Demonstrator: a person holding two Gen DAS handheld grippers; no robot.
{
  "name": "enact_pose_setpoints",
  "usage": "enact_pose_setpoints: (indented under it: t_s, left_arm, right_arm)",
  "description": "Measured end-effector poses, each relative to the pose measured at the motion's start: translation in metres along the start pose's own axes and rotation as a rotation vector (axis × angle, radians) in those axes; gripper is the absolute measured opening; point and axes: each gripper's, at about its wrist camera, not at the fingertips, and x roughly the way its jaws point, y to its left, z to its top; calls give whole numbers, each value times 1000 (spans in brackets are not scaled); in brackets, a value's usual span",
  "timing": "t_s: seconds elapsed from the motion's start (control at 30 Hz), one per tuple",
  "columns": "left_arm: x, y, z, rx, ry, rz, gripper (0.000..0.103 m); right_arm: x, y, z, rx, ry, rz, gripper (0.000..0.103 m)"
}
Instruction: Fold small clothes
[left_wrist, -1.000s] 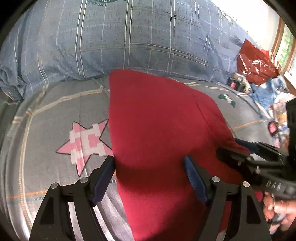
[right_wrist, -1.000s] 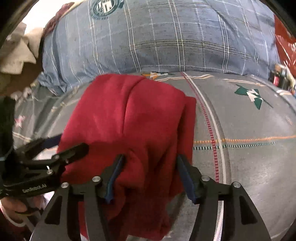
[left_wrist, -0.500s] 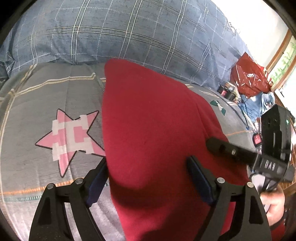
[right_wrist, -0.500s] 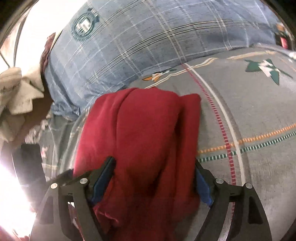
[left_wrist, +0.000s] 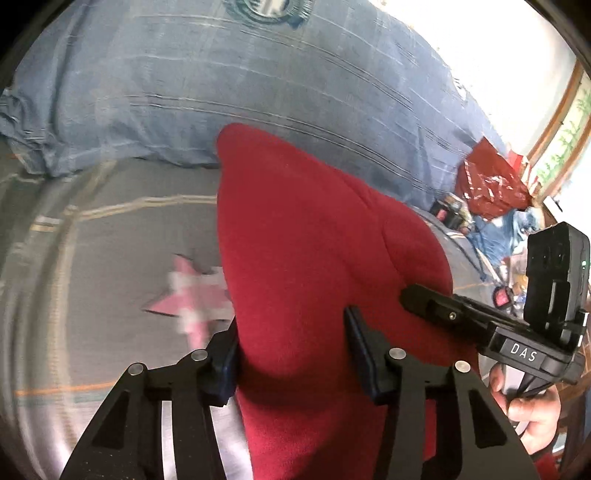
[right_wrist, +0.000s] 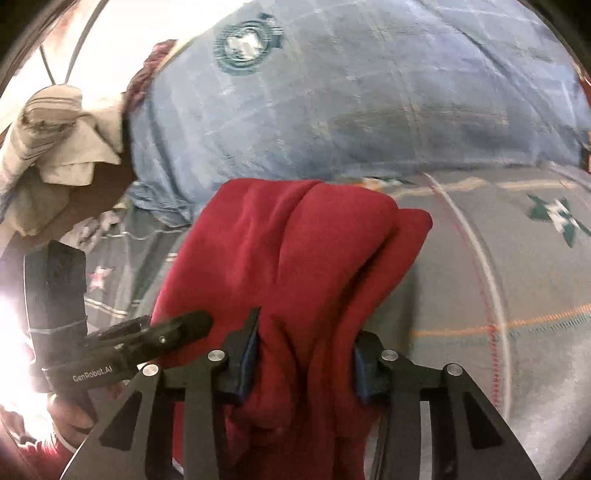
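1. One red garment (left_wrist: 314, 266), folded and bunched, lies on a grey patterned bedspread (left_wrist: 110, 258) before a blue plaid pillow (left_wrist: 221, 92).
2. The left gripper (left_wrist: 291, 354), its jaws just closing, pinches the near edge of the cloth.
3. The right gripper (right_wrist: 304, 354), likewise closing, clamps a thick fold of the same piece.

Plain deep-red knit garment (left_wrist: 310, 258), no print. Grey bedsheet (left_wrist: 110, 258) with a pink-and-white pixelled star (left_wrist: 195, 299), a green-and-white star (right_wrist: 554, 218), and cream, orange and red lines. Blue checked pillow (right_wrist: 369, 92) bearing a round teal badge, possibly a crest. Black grippers, blue pads (left_wrist: 360, 350).
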Motion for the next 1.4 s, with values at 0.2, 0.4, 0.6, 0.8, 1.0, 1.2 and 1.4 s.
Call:
enact_pose_setpoints:
  t_s: [0.2,0.4,0.6,0.8,1.0,1.2,1.4]
  left_arm:
    - [4,44,-6,-75,34,110,51]
    - [20,54,-15,-91,23,159,61]
    - [14,44,-31,-47,-36,223,70]
    - [-15,47,-35,-44,-83,250,71]
    - [-54,35,-48,-24,-190,297,71]
    - [-83,17,-69,-3,-239,326,71]
    - [-108,1,-82,26,-263,357,71]
  right_arm:
    - [44,31,9,-24,41,45,51]
    - [56,36,-1,-47,99,-56,53]
    - [18,81,7,-195,35,25,51]
    - [60,96,-35,-376,162,-118,31]
    - [44,83,-42,-315,116,-111,29]
    - [10,89,-33,-247,42,-64,55]
    - [-2,96,-33,-226,-13,-83,62]
